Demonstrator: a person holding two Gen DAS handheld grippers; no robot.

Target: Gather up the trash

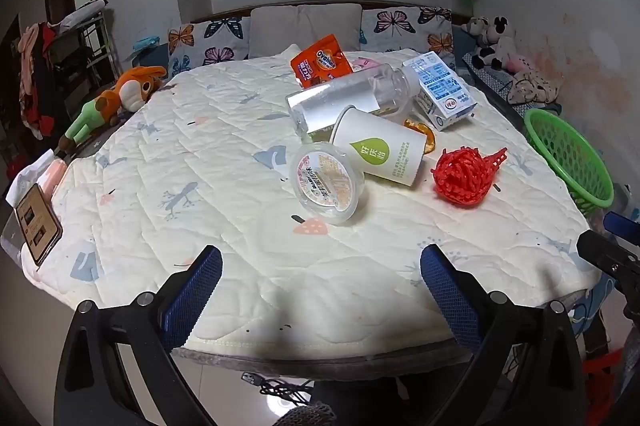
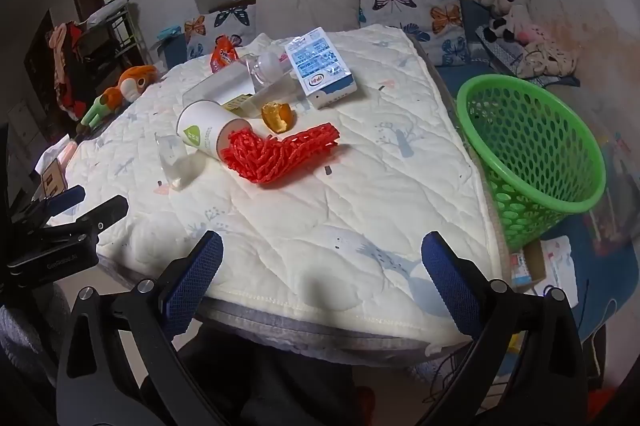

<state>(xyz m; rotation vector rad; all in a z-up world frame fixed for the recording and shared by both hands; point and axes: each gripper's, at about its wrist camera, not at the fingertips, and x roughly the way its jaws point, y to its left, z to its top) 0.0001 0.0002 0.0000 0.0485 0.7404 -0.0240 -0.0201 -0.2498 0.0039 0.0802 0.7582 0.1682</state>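
Note:
Trash lies in a heap on the quilted table top (image 1: pixel 224 153): a clear plastic tub (image 1: pixel 326 181), a white paper cup (image 1: pixel 378 149) on its side, a red foam net (image 1: pixel 464 175), a clear bottle (image 1: pixel 344 101), a blue-white milk carton (image 1: pixel 440 87), an orange Ovaltine pouch (image 1: pixel 320 63) and an orange peel (image 2: pixel 276 117). A green mesh basket (image 2: pixel 532 149) stands at the table's right edge. My left gripper (image 1: pixel 320 290) hangs open over the near edge, short of the tub. My right gripper (image 2: pixel 322 274) is open too, near the front edge, nothing between its fingers.
A phone (image 1: pixel 38 224) lies at the table's left corner. A plush toy (image 1: pixel 120 97) rests at the far left. Butterfly cushions (image 2: pixel 416 5) line the back. More plush toys (image 2: pixel 512 21) sit at the far right. A small box (image 2: pixel 528 266) lies on the floor below the basket.

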